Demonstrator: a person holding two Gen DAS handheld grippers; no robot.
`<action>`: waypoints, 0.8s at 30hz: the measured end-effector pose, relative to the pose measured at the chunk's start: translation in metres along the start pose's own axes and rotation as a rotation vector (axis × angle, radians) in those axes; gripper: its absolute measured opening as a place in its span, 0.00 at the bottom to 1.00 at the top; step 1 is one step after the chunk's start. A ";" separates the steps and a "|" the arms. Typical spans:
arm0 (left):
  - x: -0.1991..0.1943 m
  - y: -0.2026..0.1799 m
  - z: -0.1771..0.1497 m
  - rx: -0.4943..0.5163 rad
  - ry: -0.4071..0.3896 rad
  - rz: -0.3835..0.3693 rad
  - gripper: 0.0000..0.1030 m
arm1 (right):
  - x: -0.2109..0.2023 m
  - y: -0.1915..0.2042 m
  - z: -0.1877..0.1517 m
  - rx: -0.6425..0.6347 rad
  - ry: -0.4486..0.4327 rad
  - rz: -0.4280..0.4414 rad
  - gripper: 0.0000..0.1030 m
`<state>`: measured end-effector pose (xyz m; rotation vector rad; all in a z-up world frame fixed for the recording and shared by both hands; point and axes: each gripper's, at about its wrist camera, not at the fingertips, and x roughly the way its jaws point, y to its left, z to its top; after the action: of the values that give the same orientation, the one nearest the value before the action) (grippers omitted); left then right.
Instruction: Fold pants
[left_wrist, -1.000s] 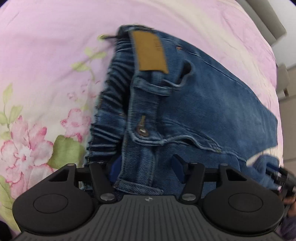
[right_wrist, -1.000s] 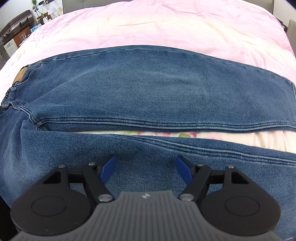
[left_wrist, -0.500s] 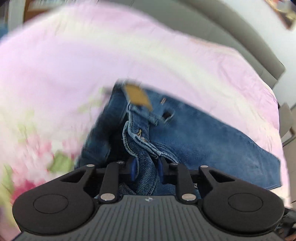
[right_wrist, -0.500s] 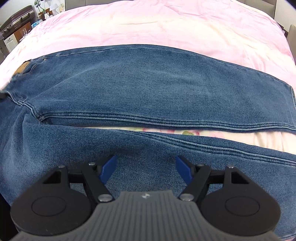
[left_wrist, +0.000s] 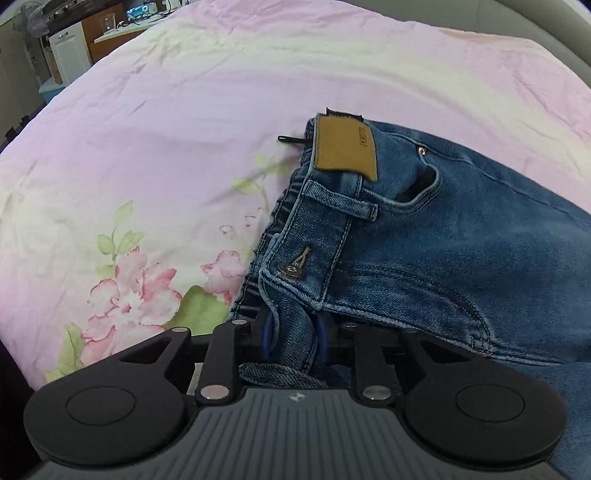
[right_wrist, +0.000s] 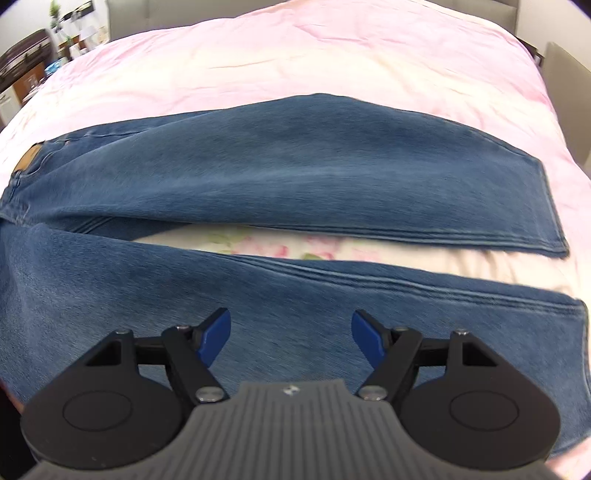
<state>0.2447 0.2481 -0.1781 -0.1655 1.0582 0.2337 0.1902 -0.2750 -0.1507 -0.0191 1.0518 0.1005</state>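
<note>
Your left gripper (left_wrist: 293, 334) and right gripper (right_wrist: 291, 334) match: matte black linkage arms, round black discs either side, silver screws at the pivots, ribbed grey housing with a small white logo, blue pads lining the jaws.

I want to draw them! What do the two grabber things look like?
Both look the same. The left gripper and the right gripper each have blue pads on black jointed arms with small silver screws. Behind sit two round black discs and a grey ridged body with a tiny white logo. No cables or sleeves show.

Pink floral bedsheet (left_wrist: 155, 155); cabinets (left_wrist: 70, 55), perhaps, behind.
</note>
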 end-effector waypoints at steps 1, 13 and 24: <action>0.002 -0.002 0.001 0.012 0.012 0.017 0.37 | -0.005 -0.006 -0.002 0.009 -0.006 -0.006 0.70; -0.049 0.000 0.033 0.010 -0.045 -0.052 0.69 | -0.018 -0.096 0.022 0.109 -0.027 -0.069 0.78; 0.022 -0.020 0.102 -0.118 -0.048 -0.084 0.75 | 0.038 -0.226 0.086 0.261 -0.100 -0.182 0.77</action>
<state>0.3458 0.2565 -0.1476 -0.3082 0.9876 0.2231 0.3041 -0.4919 -0.1483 0.1250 0.9521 -0.1990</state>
